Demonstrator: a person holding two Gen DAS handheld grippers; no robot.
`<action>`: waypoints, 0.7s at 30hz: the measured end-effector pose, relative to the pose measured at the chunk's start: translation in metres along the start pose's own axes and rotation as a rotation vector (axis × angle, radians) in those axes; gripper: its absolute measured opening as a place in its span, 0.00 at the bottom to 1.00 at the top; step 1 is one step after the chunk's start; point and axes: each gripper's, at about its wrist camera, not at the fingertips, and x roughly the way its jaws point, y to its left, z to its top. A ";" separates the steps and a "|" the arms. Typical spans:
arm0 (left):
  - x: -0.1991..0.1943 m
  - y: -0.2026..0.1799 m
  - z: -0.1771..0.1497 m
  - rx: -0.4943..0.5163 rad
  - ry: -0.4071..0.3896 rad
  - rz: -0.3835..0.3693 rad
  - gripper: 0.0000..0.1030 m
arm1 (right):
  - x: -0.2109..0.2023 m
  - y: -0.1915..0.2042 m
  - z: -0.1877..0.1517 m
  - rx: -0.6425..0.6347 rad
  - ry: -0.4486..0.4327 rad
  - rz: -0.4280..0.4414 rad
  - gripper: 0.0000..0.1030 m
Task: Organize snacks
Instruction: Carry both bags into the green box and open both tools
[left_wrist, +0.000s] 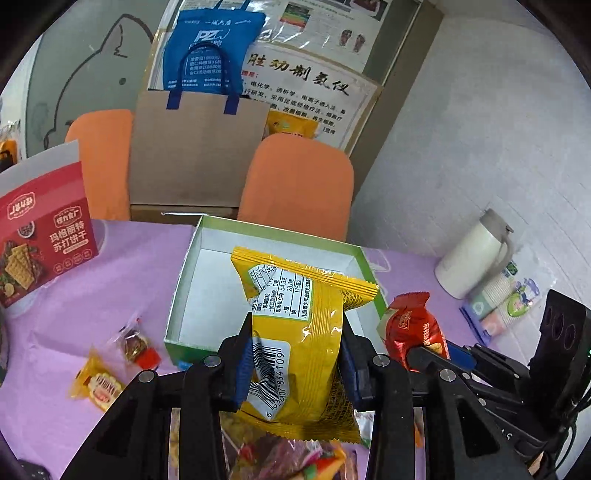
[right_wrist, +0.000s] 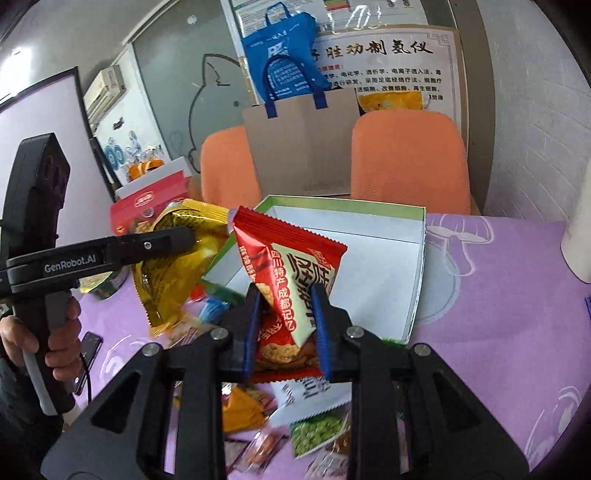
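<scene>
Left gripper (left_wrist: 295, 354): we clamp the yellow packet (left_wrist: 295, 332), box (left_wrist: 184, 280) at 12 o'clock.
Right gripper (right_wrist: 288, 328): we clamp the red packet (right_wrist: 291, 273).

Bright even light, strong fisheye bending, dark vignetted corners.

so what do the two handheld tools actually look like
Both are black plastic with blue pads on the fingers and silver pivot bolts. The left tool carries white "GenRobot.AI" lettering, a grey trigger and a black cable. The right tool looks the same build. A dark sleeve shows.
</scene>
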 end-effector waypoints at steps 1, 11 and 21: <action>0.011 0.002 0.004 -0.005 0.009 0.012 0.38 | 0.009 -0.007 0.004 0.014 0.007 -0.015 0.28; 0.095 0.018 0.021 -0.022 0.064 0.102 0.61 | 0.092 -0.042 0.015 0.034 0.130 -0.089 0.41; 0.116 0.030 -0.008 -0.017 0.160 0.128 0.96 | 0.108 -0.035 -0.003 -0.068 0.225 -0.134 0.58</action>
